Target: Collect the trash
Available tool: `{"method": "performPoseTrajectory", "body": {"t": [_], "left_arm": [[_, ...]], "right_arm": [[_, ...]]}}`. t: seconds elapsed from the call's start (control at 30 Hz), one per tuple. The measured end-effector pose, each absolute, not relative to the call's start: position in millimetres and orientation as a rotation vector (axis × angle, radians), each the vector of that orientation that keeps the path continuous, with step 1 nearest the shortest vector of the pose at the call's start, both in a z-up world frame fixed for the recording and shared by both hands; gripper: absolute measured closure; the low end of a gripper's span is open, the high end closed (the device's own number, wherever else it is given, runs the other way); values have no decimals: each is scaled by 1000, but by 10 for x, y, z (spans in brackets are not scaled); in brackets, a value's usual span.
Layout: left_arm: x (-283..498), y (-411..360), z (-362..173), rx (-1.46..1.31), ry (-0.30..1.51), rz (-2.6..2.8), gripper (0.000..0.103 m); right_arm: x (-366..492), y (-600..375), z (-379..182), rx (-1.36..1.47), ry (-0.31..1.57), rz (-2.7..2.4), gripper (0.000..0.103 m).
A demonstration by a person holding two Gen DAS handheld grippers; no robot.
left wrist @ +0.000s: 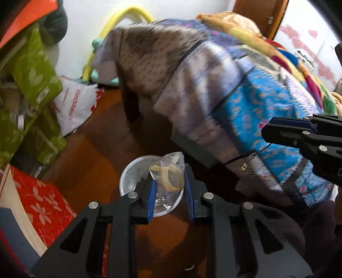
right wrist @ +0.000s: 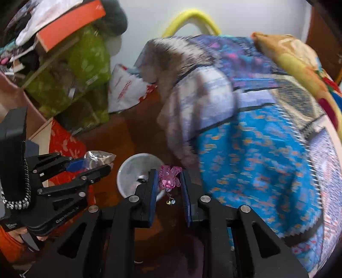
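Note:
My left gripper [left wrist: 170, 180] is shut on a clear plastic bag [left wrist: 171, 164] with yellowish peel inside, and hangs over a round white bin [left wrist: 132, 175] on the wooden floor. In the right wrist view my right gripper [right wrist: 168, 173] is shut on a pink translucent plastic piece [right wrist: 170, 178] with a small charm dangling below it, just right of the white bin [right wrist: 132, 166]. Each view shows the other tool: the right gripper [left wrist: 267, 127] enters from the right edge, and the left gripper [right wrist: 96, 165] with its clear bag [right wrist: 99, 156] sits left of the bin.
A bed under a blue and grey patterned quilt [left wrist: 245, 111] fills the right side. Green boxes [left wrist: 32, 70], a red floral box [left wrist: 40, 205] and a white plastic bag [left wrist: 72, 104] crowd the left. A yellow hoop [left wrist: 128, 12] leans on the wall. The bin stands on bare wooden floor [left wrist: 96, 149].

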State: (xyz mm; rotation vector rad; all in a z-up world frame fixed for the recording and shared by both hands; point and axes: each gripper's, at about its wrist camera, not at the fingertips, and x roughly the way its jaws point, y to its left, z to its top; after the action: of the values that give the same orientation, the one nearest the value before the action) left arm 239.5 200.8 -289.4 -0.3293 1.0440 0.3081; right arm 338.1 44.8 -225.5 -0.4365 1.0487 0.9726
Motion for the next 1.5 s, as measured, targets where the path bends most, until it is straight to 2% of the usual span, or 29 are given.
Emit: {"method": "performPoseTrajectory", "body": {"t": [0.37, 0.4, 0.53, 0.6, 0.67, 0.83, 0.9, 1.17, 1.5], "left_arm": [[2367, 2336, -3403, -388, 1139, 361, 79], [2373, 2354, -3421, -396, 1142, 362, 79], [2411, 2409, -3477, -427, 1144, 374, 79], [2434, 2440, -3516, -458, 1146, 365, 79], [2456, 2466, -3549, -484, 1149, 357, 77], [2483, 2456, -3529, -468, 1155, 377, 63], [2471, 2442, -3497, -458, 1157, 385, 61], [2239, 2354, -3022, -446, 1094, 380, 61], [1743, 1931, -1887, -353, 910, 369, 61]], "right_arm": [[3336, 1112, -2795, -428, 1191, 1043, 83], [3362, 1156, -2841, -415, 1220, 1049, 82], [3438, 1243, -2953, -413, 1294, 1054, 67], [3440, 1258, -2969, -426, 1300, 1049, 66], [3434, 1237, -2951, -450, 1286, 1044, 63], [3440, 1111, -2860, -462, 1250, 1029, 63], [3444, 1032, -2804, -444, 1247, 1025, 63], [3328, 718, -2397, -418, 1146, 981, 63], [2799, -65, -1390, -328, 886, 925, 63]]}}
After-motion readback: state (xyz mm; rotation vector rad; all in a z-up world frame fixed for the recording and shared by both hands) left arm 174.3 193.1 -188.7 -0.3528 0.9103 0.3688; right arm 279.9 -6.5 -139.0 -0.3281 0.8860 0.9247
